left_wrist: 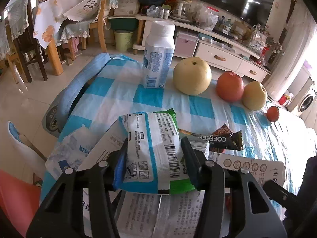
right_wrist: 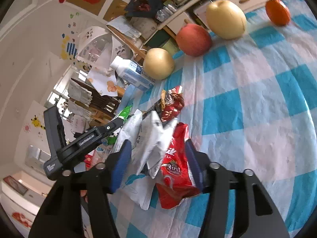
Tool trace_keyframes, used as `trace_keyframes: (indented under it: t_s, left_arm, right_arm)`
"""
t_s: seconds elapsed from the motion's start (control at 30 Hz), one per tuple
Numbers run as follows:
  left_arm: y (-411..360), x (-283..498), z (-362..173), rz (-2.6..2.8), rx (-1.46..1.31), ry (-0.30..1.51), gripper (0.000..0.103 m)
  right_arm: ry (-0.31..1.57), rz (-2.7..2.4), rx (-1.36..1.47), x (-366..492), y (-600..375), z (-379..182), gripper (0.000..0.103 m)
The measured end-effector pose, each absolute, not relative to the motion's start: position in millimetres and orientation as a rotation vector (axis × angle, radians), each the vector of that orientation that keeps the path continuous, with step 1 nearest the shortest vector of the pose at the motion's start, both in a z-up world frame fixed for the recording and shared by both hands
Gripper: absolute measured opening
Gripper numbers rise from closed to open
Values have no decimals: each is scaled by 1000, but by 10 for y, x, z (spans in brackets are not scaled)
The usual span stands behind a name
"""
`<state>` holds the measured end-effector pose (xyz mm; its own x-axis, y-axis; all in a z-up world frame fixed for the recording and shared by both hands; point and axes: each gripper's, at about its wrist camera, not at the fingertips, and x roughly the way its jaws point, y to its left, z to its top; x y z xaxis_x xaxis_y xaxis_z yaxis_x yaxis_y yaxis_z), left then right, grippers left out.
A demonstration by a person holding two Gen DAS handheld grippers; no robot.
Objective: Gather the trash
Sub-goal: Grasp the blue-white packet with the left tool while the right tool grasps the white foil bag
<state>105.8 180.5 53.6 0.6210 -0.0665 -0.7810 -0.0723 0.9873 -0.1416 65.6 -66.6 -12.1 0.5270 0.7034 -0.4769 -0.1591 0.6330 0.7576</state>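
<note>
My left gripper (left_wrist: 155, 148) is shut on a white, blue and green snack wrapper (left_wrist: 152, 148), held above a pile of papers and wrappers. A dark coffee sachet (left_wrist: 223, 138) lies just right of it. My right gripper (right_wrist: 158, 156) is shut on a bundle of wrappers: a red 3-in-1 tea packet (right_wrist: 176, 170) and silver-white crumpled wrappers (right_wrist: 152, 138). The left gripper's black body (right_wrist: 83, 140) shows at the left in the right wrist view. A white milk bottle (left_wrist: 158, 55) stands at the table's far side.
The blue-checked tablecloth (left_wrist: 154, 97) carries two yellow pears (left_wrist: 192, 75) (left_wrist: 254, 95), a red apple (left_wrist: 229, 89) and a small orange fruit (left_wrist: 273, 113). A blue chair back (left_wrist: 73, 91) is at the left edge. A TV cabinet (left_wrist: 218, 53) stands behind.
</note>
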Motion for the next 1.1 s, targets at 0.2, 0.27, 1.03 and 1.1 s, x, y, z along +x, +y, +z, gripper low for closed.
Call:
trace_keyframes:
  t_s: [0.2,0.27,1.03,1.1]
  left_arm:
    - [1828,925,552,-24,-173,893,50]
    - [1849,877,561,-31,-188,891,50]
    - [1672,-131,516,-149,-286,850,49]
    - [1688,-210,506,-151,-297,843,49]
  right_arm:
    - [865,605,691,618,-620,-91,31]
    - [859,614,665,577,-594,-54,29]
    - [750,609,533,-102,-947,235,25]
    - [739,604,547,-142,-1001,248,25]
